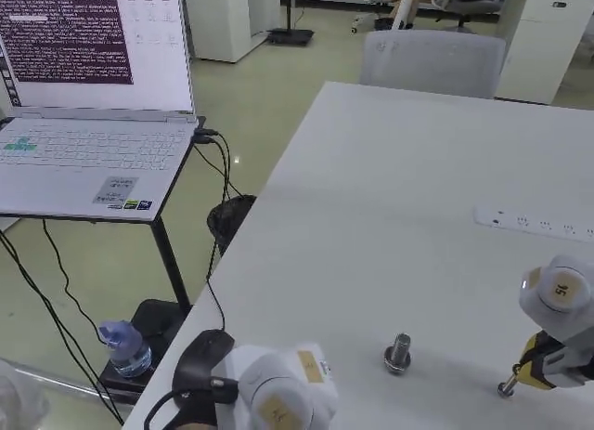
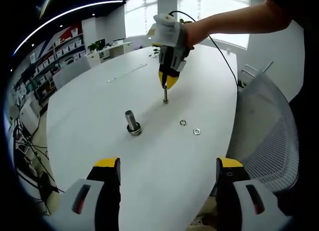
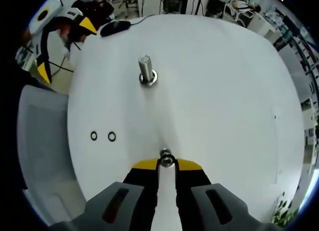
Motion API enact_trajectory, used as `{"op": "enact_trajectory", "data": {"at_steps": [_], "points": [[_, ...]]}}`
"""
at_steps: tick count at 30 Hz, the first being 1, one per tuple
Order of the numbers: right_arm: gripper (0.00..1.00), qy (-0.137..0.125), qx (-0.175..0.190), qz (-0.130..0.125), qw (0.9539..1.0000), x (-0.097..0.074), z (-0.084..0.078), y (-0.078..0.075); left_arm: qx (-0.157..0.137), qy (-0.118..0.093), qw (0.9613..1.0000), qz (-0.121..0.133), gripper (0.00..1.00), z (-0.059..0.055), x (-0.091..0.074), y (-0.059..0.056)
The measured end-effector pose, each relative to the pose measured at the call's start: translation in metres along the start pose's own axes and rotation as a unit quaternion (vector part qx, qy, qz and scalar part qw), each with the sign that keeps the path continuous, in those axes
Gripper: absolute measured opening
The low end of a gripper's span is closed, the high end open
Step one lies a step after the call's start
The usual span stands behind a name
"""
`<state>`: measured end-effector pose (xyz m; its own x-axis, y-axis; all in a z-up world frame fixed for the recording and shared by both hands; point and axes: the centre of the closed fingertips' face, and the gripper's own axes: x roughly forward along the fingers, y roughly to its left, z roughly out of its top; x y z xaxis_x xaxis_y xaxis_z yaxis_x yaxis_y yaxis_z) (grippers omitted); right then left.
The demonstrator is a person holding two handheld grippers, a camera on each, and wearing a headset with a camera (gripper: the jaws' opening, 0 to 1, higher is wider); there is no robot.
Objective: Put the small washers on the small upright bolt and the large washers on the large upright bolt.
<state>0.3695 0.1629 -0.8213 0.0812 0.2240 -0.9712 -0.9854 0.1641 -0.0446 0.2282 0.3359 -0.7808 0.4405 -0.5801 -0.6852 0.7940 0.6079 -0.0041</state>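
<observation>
A: Which step?
B: My left gripper (image 2: 168,163) hangs open, idle. My right gripper (image 3: 166,164) is closed at the small bolt (image 2: 165,97) top; washer unclear.
A: Next?
B: I'd lift and grab the loose small washers (image 3: 111,136). Big bolt (image 3: 145,70) beyond looks loaded.

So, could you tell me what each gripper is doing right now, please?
Left gripper: open, holding nothing.
Right gripper: closed, tips at the small bolt; whether it holds anything cannot be told.
</observation>
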Motion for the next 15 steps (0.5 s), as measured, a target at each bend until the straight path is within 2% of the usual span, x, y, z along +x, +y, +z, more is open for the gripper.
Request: {"op": "enact_trajectory", "data": {"at_steps": [15], "points": [[0.12, 0.010, -0.007, 0.010, 0.9999, 0.020, -0.004, 0.001, -0.002, 0.000, 1.0000, 0.003, 0.77, 0.001, 0.002, 0.004]]}}
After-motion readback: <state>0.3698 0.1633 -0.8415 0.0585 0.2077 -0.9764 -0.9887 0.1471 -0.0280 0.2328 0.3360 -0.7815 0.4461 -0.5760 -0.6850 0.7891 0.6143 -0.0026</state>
